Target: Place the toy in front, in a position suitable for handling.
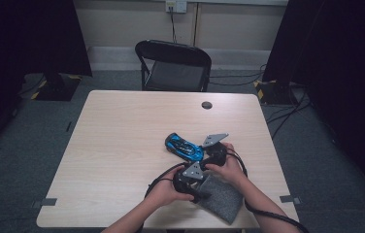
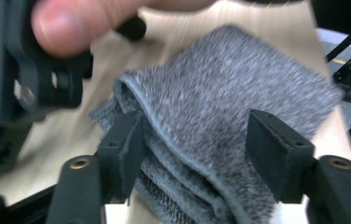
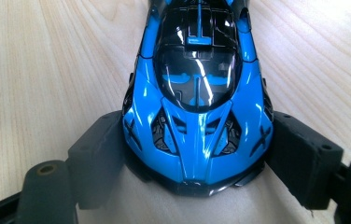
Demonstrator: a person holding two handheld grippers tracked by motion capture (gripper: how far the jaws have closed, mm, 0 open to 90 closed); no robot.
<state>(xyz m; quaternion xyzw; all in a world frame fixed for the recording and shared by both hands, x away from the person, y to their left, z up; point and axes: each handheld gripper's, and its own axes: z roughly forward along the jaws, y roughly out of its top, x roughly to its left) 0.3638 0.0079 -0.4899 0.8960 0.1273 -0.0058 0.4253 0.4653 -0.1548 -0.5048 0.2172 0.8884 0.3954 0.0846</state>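
Observation:
A glossy blue toy car point(image 1: 184, 146) point(image 3: 197, 93) sits on the light wood table point(image 1: 122, 145), right of centre. My right gripper point(image 1: 202, 154) point(image 3: 197, 144) is closed on the car's end, one black pad pressed against each flank. A folded grey fleece cloth point(image 1: 222, 199) point(image 2: 220, 107) lies near the table's front edge. My left gripper point(image 1: 201, 193) point(image 2: 197, 140) stands open over the cloth. The left pad point(image 2: 122, 149) touches the folded edge, and the right pad point(image 2: 276, 154) stands above the fabric. A thumb point(image 2: 71, 23) and the other gripper's body show behind the cloth.
A black folding chair point(image 1: 175, 65) stands beyond the table's far edge. A round dark grommet point(image 1: 207, 105) is set in the tabletop near the back. Cables trail off the table's front toward the person. Dark curtains hang on both sides of the room.

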